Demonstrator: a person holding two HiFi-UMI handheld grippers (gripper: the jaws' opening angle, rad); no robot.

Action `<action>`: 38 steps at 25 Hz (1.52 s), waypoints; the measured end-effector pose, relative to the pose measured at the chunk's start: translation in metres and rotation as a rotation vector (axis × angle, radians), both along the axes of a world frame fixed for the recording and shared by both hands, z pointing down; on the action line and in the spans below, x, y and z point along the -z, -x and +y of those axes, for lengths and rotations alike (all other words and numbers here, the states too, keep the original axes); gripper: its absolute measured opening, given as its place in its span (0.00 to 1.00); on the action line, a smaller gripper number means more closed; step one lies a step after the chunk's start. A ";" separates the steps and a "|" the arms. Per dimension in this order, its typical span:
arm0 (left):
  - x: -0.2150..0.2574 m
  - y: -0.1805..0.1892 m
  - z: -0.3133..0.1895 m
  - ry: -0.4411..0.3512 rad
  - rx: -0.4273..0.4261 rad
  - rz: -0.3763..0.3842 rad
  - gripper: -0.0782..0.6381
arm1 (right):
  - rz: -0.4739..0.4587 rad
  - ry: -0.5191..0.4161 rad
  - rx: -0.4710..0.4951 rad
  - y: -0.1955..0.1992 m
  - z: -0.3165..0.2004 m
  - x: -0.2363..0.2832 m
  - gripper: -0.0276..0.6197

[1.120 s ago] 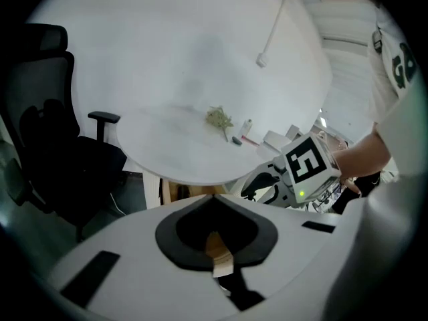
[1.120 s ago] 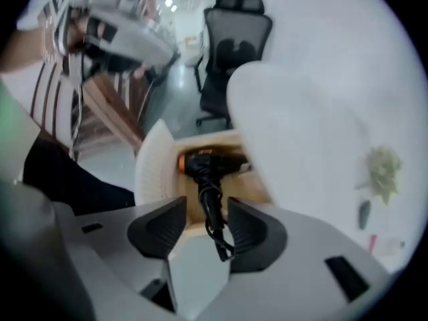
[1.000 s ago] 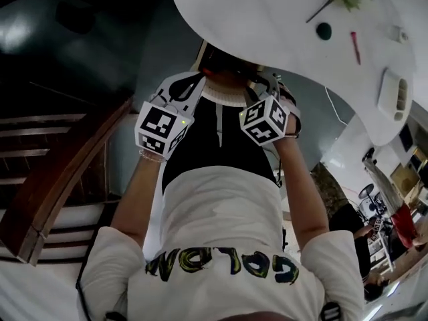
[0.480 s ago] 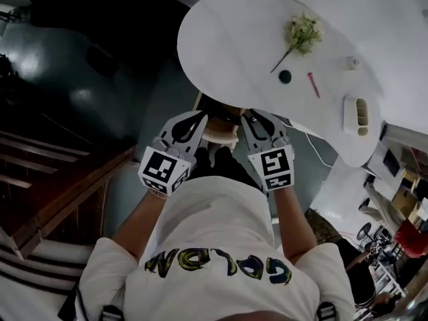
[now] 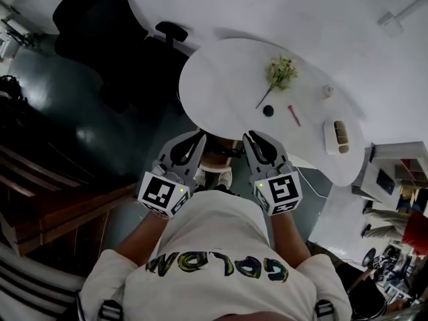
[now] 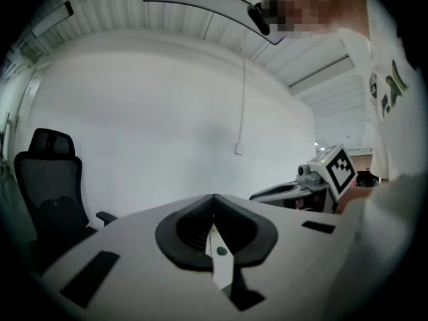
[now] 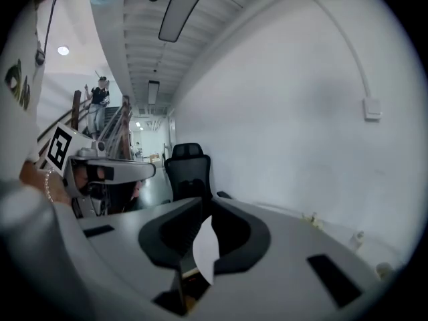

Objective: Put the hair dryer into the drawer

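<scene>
No hair dryer and no drawer shows in any view. In the head view a person in a white shirt holds both grippers up side by side before the chest. They point toward a white oval table. My left gripper is shut and holds nothing; in its own view the left gripper has its jaw tips meeting. My right gripper has just been closing with nothing between its jaws. In its own view the right gripper has tips that all but touch.
On the table lie a flower sprig, a small dark round thing, a red pen and a white box. A black office chair stands beyond the table. Wooden stairs are at left.
Both grippers have risen and tipped up from pointing down toward level. The head view has swung, so the whole table and the office chair now show.
</scene>
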State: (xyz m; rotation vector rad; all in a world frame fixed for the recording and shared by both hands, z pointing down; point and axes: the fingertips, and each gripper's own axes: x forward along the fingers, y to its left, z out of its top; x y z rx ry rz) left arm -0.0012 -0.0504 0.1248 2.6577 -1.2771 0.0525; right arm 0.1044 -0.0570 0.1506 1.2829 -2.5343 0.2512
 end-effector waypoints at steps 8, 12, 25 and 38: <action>0.055 -0.009 0.007 -0.092 -0.012 0.039 0.12 | -0.078 -0.091 -0.015 -0.011 0.007 0.056 0.12; 0.073 -0.015 0.021 -0.119 -0.029 0.053 0.12 | -0.093 -0.101 -0.029 -0.020 0.020 0.071 0.11; 0.085 -0.011 0.025 -0.137 -0.036 0.064 0.12 | -0.097 -0.132 -0.041 -0.016 0.025 0.087 0.08; 0.085 -0.006 0.021 -0.146 -0.024 0.066 0.12 | -0.110 -0.143 -0.042 -0.010 0.022 0.089 0.08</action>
